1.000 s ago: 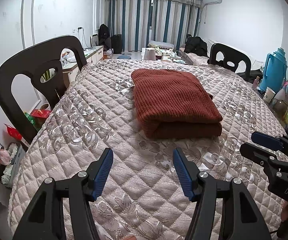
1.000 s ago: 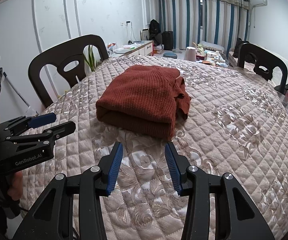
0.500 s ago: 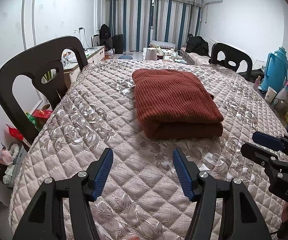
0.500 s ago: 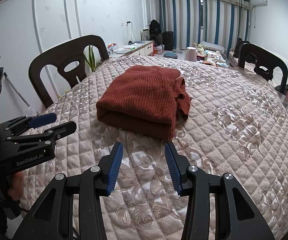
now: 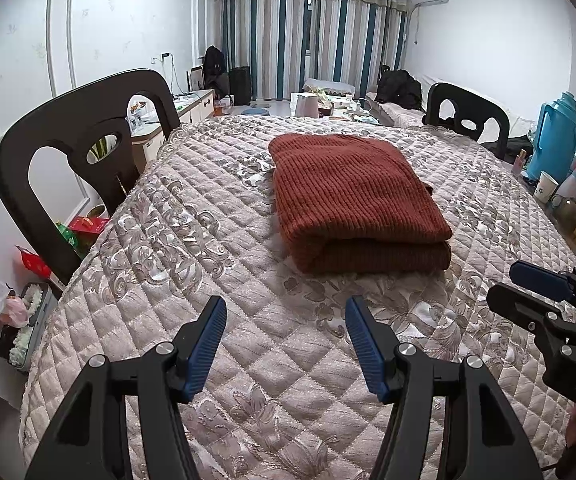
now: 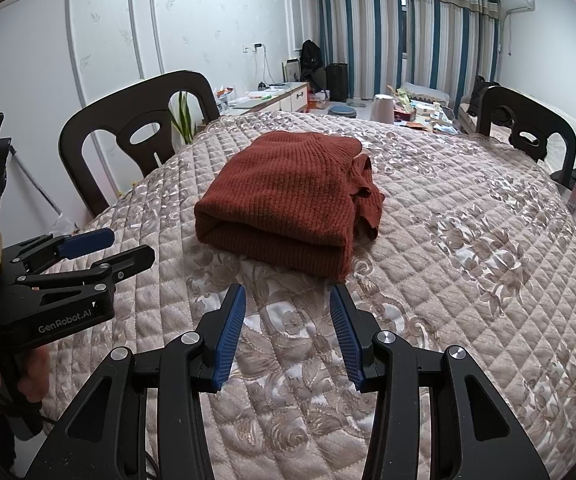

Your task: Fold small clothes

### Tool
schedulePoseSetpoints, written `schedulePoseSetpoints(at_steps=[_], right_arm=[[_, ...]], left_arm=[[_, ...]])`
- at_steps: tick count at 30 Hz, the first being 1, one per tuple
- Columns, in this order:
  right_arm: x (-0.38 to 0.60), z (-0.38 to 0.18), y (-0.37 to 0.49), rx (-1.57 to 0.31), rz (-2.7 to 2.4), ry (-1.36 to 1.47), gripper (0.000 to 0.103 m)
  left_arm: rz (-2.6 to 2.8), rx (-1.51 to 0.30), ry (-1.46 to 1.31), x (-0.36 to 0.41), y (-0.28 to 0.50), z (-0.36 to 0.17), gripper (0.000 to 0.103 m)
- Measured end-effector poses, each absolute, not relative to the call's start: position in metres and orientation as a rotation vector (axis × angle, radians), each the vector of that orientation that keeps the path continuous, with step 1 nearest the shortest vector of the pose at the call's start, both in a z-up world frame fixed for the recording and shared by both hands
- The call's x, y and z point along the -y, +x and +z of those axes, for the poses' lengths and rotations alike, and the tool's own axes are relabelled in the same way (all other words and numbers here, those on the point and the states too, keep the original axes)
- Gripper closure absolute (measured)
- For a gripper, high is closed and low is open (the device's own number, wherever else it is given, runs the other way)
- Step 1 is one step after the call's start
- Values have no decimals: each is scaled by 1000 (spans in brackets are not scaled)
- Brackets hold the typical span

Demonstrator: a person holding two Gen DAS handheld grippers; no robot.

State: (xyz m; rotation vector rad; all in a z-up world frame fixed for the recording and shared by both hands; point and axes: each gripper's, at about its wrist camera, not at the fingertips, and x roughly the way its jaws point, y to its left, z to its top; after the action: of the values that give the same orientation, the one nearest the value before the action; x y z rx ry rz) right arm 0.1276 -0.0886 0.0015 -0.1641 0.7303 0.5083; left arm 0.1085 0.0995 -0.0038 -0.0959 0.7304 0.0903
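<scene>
A rust-red knitted sweater (image 5: 352, 196) lies folded into a thick rectangle in the middle of the quilted beige table cover (image 5: 191, 264). It also shows in the right wrist view (image 6: 288, 196), with a loose bit of fabric sticking out on its right side. My left gripper (image 5: 285, 312) is open and empty, held above the cover a short way in front of the sweater. My right gripper (image 6: 287, 300) is open and empty, just in front of the sweater's near right corner. Each gripper shows at the edge of the other's view.
Dark chairs stand at the left (image 5: 75, 160) and far right (image 5: 468, 120) of the table. A blue thermos (image 5: 558, 136), cups and small bottles stand at the right edge. A cabinet, bags and striped curtains lie beyond the table.
Both grippers have drawn back very slightly from the sweater. Nothing else has moved.
</scene>
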Motion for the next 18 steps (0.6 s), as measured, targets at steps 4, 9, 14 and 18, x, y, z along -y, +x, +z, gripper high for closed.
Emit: schedulePoseSetpoints(at_steps=[4,9,14,18], right_arm=[[88,2,127,-730,510,-164,58],[87,2,126,-728,516,-167,58],[87,1,125,-727,516,-167,58],[87,1,125,-728,517,-167,58]], left_arm=[[98,-726,-90,-99,108,-3,39],[98,-725,-87,-98,107,-2,39],[99,-724,-87,-98,107,-2,39],[98,-724,-88,-98,107,-2,39]])
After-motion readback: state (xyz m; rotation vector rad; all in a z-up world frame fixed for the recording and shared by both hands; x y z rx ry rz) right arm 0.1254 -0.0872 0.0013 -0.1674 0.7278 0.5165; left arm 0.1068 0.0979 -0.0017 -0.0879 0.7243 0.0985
